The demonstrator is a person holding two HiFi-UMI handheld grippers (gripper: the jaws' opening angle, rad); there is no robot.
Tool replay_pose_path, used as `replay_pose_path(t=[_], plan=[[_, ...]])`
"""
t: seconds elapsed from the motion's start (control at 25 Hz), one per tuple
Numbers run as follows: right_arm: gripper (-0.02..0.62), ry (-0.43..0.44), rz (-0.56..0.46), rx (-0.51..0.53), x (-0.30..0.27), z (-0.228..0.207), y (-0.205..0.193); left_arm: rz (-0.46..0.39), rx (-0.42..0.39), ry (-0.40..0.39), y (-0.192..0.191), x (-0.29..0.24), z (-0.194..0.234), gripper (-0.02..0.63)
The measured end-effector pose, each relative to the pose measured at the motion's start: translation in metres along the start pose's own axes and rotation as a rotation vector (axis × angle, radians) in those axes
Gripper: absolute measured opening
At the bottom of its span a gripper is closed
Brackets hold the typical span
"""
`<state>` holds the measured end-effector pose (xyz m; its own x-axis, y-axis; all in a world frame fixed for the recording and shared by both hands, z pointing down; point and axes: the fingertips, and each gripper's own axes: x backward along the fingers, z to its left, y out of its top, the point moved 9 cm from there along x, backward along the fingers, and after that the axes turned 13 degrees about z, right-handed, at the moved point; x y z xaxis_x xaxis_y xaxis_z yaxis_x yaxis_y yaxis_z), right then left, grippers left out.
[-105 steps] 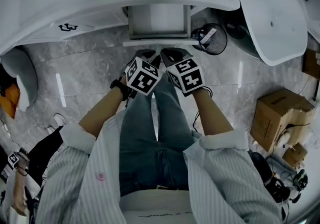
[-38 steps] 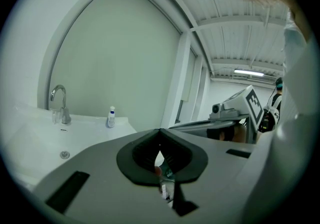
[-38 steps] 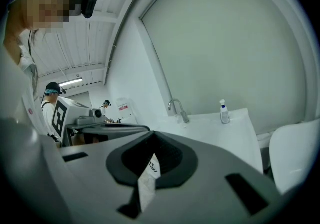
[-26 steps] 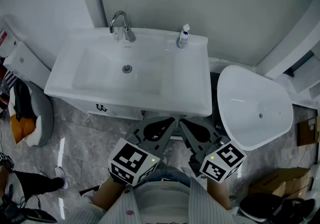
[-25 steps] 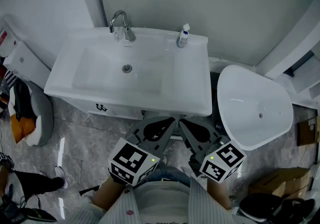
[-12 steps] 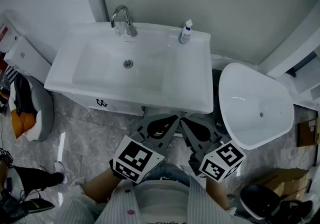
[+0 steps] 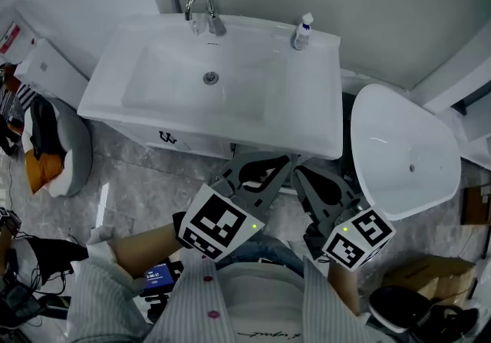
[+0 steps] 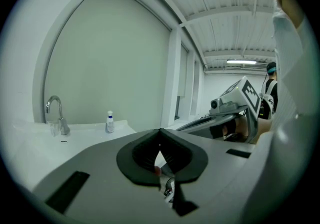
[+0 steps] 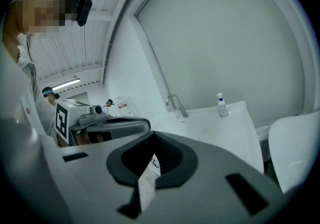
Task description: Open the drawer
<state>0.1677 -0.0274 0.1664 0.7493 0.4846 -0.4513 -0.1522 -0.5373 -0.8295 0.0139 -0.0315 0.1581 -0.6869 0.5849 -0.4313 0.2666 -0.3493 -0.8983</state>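
Observation:
The white vanity (image 7: 165, 136) carries a sink (image 7: 276, 115) with a faucet (image 7: 203, 8) and a small bottle (image 7: 304, 31). Its drawer lies under the sink's front rim, almost wholly hidden; a pale strip (image 7: 285, 190) shows between the grippers. My left gripper (image 7: 265, 159) hangs just in front of that rim, shut, with nothing held. To its right, my right gripper (image 7: 304, 174) is also shut and empty. In the left gripper view the left gripper (image 8: 160, 133) has its tips together above the counter. The right gripper (image 9: 152, 135) looks the same in its own view.
A white oval basin or seat (image 7: 406, 153) stands right of the vanity. A grey and orange object (image 7: 46, 157) lies on the marble floor at left. A white tank (image 7: 46, 69) sits at the far left. A wall runs behind the sink.
Several seconds ago both grippers were low at the open drawer; now they are raised above the sink rim. Over the last second they drifted right and slightly down in the view.

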Motion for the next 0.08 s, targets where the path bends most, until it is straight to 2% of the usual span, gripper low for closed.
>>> replay_pose_path(t=[0.08], plan=[[0.009, -0.011, -0.007, 0.005, 0.0015, -0.0027, 0.0013, -0.004, -0.027, -0.008, 0.0018, -0.0037, 0.0011, 0.017]])
